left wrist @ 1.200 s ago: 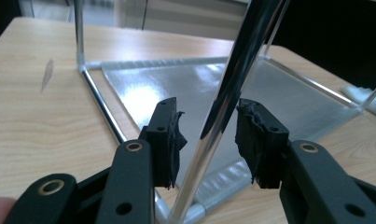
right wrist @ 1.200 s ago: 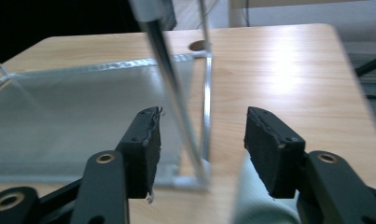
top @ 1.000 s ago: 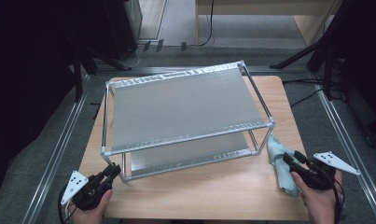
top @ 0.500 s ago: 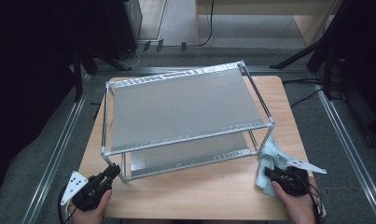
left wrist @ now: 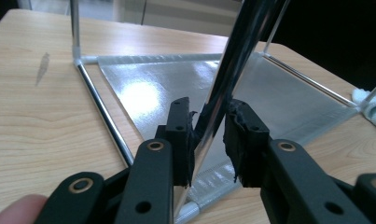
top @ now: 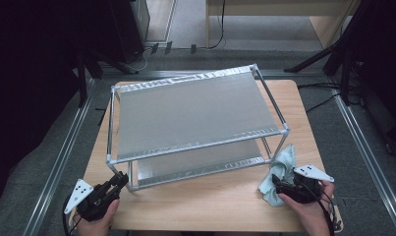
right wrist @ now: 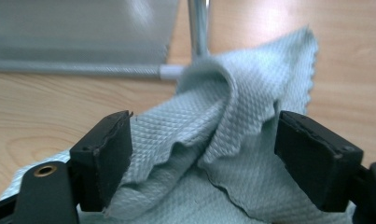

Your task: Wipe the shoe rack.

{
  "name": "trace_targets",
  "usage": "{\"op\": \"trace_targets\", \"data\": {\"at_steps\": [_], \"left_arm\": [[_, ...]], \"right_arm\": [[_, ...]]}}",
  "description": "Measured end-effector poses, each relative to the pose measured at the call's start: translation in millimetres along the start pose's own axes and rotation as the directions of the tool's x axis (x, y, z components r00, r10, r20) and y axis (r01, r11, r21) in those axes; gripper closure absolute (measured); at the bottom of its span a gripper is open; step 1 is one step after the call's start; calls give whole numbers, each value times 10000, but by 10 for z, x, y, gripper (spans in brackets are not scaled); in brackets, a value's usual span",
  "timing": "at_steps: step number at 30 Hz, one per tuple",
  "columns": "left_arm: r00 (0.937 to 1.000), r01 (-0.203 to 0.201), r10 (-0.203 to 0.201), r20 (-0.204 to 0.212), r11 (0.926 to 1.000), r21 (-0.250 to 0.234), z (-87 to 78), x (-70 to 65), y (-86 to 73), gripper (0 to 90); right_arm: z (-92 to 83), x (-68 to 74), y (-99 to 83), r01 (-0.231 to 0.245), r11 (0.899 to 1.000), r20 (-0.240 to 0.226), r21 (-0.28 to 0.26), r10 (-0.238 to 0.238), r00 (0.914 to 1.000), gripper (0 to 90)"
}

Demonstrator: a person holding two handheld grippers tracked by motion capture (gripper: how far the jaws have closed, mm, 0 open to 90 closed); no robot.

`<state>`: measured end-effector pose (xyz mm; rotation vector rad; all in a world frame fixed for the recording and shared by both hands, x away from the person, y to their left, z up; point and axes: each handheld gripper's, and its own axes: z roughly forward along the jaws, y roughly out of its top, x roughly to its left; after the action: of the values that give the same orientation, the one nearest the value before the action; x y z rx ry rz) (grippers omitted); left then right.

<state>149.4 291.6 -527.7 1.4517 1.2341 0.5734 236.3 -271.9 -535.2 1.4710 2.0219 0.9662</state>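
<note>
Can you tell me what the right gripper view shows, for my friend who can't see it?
A crumpled pale-blue cloth lies on the wooden table between the right tool's two open black jaws. Behind it stands a metal rack's leg and shelf.

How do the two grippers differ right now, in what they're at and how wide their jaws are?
The left gripper has its jaws narrowly spaced around the rack's front leg, just opened slightly, while the right gripper has its jaws spread wide, just opened, with the light blue cloth bunched loosely between them. The left is at the rack's near left corner, the right beside its near right corner. Both are hand-held, with black jaws.
</note>
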Motion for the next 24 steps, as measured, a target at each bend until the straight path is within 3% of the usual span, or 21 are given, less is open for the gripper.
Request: {"op": "trace_targets", "data": {"at_steps": [4,9,13,18,19,24], "left_arm": [[9999,-57,58,-121,9999,105,17,-10,5,688],[9990,-166,174,-401,9996,216,34,-13,2,766],[9970,-488,504,-592,9984,282,36,-38,4,779],[9973,-624,638,-364,9973,399,3,-18,5,783],[9973,-624,638,-364,9973,399,3,-18,5,784],[9961,-859,868,-175,9952,461,-25,18,7,789]], "right_arm": [[33,-13,-28,-208,9992,-56,327,210,9998,170],[41,-4,-7,-292,9995,-28,94,293,9996,196],[144,19,-24,-215,9978,114,625,209,9997,264],[74,-25,-57,-114,9977,352,673,90,9993,470],[74,-25,-57,-114,9977,352,673,90,9993,470],[16,-75,-84,-80,9977,825,672,25,9966,755]]}}
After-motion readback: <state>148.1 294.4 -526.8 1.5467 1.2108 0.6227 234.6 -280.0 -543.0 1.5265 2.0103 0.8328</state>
